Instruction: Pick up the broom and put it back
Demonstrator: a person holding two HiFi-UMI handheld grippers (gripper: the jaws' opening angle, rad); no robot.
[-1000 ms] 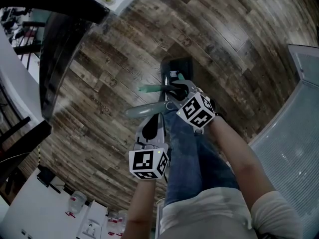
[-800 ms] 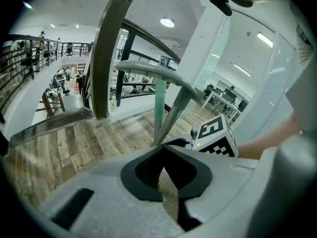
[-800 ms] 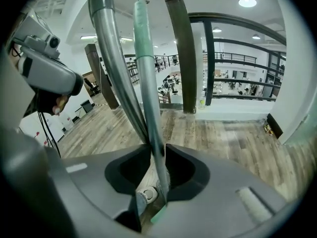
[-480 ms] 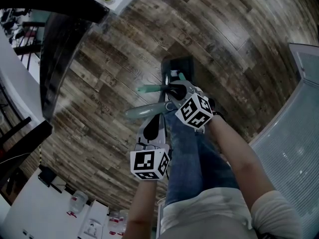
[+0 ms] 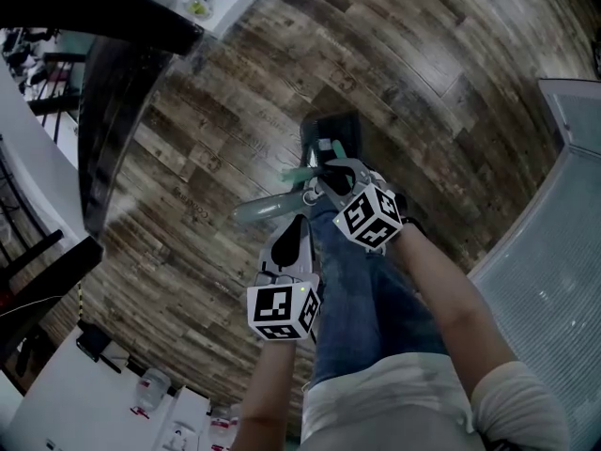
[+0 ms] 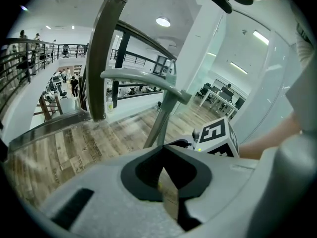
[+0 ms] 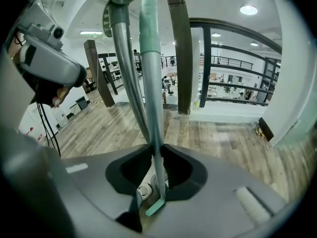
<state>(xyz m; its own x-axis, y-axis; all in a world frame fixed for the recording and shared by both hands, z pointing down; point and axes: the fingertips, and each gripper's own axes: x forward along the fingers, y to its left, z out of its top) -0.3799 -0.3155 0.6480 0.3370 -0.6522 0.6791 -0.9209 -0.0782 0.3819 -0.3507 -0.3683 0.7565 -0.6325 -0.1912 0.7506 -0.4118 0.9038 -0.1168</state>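
Note:
A dark dustpan (image 5: 333, 128) stands on the wooden floor with its grey handle (image 5: 270, 208) rising toward me. The green broom handle (image 5: 299, 172) lies alongside it. My right gripper (image 5: 324, 169) has just closed and is shut on the broom handle (image 7: 151, 83), which runs up between its jaws (image 7: 154, 150) next to the grey dustpan pole (image 7: 126, 73). My left gripper (image 5: 302, 219) sits just below, jaws nearly together at the foot of the grey pole (image 6: 163, 113), apparently pinching it at the tips (image 6: 162, 150). The broom's head is hidden.
My legs in jeans (image 5: 362, 299) stand right behind both grippers. A dark wooden post (image 6: 101, 58) and a railing rise at the left. A glass wall (image 5: 554, 233) runs along the right. A white counter (image 5: 113, 402) sits at the lower left.
The right gripper's jaws closed on the green handle. The handle's free end swung in from the left toward the dustpan pole. The left gripper stayed put.

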